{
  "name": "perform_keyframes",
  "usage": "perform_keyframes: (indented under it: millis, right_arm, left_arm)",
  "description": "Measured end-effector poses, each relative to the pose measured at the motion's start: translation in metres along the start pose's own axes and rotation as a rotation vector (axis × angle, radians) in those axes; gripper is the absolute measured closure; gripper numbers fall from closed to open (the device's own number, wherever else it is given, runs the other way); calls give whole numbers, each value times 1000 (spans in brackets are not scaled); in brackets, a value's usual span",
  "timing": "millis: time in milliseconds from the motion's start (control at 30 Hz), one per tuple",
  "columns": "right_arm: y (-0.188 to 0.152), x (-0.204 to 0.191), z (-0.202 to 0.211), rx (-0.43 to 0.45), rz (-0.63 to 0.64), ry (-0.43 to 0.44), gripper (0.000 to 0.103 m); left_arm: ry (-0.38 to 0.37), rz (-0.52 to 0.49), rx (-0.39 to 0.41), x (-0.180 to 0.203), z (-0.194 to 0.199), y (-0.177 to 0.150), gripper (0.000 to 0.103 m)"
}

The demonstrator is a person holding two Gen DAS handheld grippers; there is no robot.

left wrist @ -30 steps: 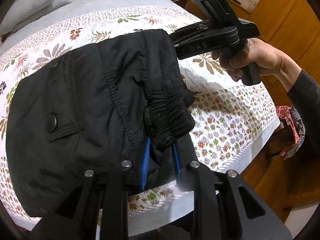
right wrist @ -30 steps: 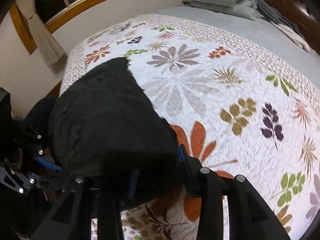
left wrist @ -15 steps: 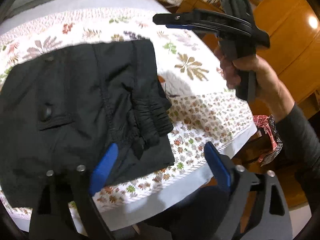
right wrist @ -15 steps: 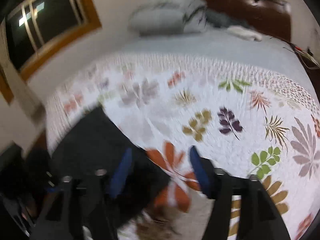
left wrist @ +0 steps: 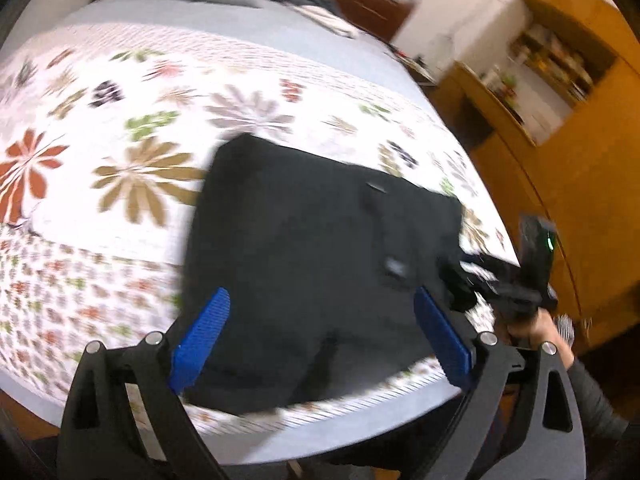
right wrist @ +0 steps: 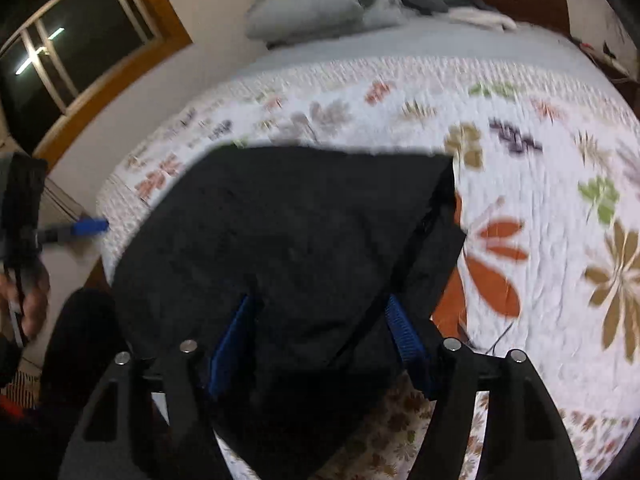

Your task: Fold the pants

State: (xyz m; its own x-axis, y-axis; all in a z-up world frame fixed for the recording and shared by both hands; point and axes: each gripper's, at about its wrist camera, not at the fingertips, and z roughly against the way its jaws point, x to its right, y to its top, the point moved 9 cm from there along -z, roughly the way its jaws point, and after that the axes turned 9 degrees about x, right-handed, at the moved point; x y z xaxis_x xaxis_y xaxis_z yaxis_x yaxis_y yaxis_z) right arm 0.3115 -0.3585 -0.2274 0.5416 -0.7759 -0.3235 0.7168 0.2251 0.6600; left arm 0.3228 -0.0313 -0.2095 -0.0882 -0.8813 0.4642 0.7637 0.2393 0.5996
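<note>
The black pants (left wrist: pixel 320 248) lie folded in a compact block on the floral bedspread near the bed's front edge; they also fill the middle of the right wrist view (right wrist: pixel 296 240). My left gripper (left wrist: pixel 320 332) is open and empty, above the pants' near edge. My right gripper (right wrist: pixel 320 332) is open, its blue pads either side of the pants' near edge, holding nothing. The right gripper shows in the left view (left wrist: pixel 508 284) at the pants' right side. The left gripper shows at the left of the right view (right wrist: pixel 60 232).
The floral bedspread (left wrist: pixel 120 140) covers the bed, with grey pillows (right wrist: pixel 320 8) and a clothes pile at the head. A wooden cabinet (left wrist: pixel 580 140) stands right of the bed. A window (right wrist: pixel 60 60) is on the wall at left.
Both grippers let go of the pants and opened, then pulled back. The pants now lie flat in a folded block. Both views are blurred by motion.
</note>
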Motion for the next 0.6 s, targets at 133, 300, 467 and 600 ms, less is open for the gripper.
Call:
perform_keyframes:
  millis: [133,300,467,600]
  right_arm:
    - [-3,7,3,-5,-40,-30,33]
    - [-15,23,17,-53,-183,-61,19]
    - [-21,42,39,-57,-422,-29,17]
    - [11,30,61,74,-516,123,16]
  left_arm:
    - [-22,108,-40,-48,-11,19,9]
    - [-102,207,-116,-77,-29,28,9]
    - [-167,254,-173,-89,-43,23,9]
    - [-223,274,-151,-86,-40,21,9]
